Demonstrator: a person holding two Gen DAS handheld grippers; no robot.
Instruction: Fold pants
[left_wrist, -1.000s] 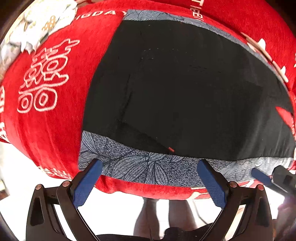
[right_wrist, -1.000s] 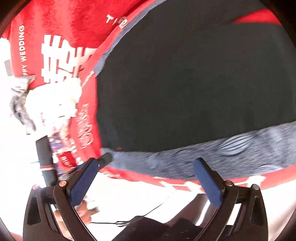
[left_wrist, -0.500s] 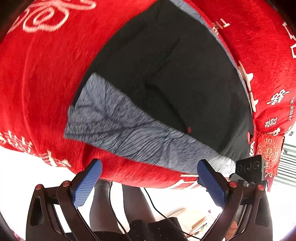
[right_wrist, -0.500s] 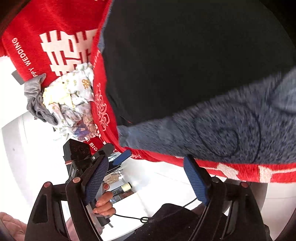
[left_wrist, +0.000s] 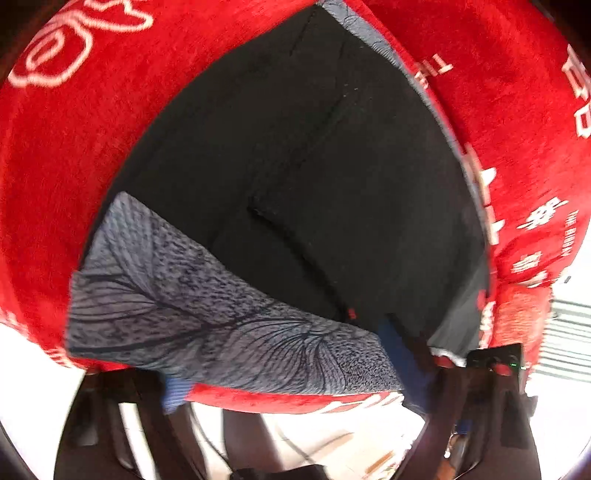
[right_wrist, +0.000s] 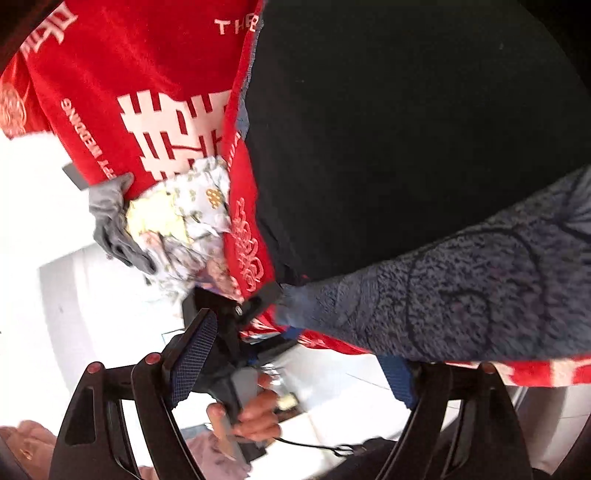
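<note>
Soft, floppy black pants (left_wrist: 295, 166) with grey leaf-print hem (left_wrist: 207, 317) at the red blanket's (left_wrist: 55, 166) near edge: pinch hem corners. Your left gripper (left_wrist: 291, 373) has just been closing around the hem; right gripper (right_wrist: 295, 365) spread.

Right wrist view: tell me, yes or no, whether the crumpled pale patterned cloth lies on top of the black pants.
No. The pale patterned cloth lies on the red blanket, beside the black pants and apart from them.

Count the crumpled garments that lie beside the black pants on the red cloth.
2: a grey garment at the edge of the red cloth, and a pale printed garment touching it, nearer the pants. Others may be hidden underneath.
</note>
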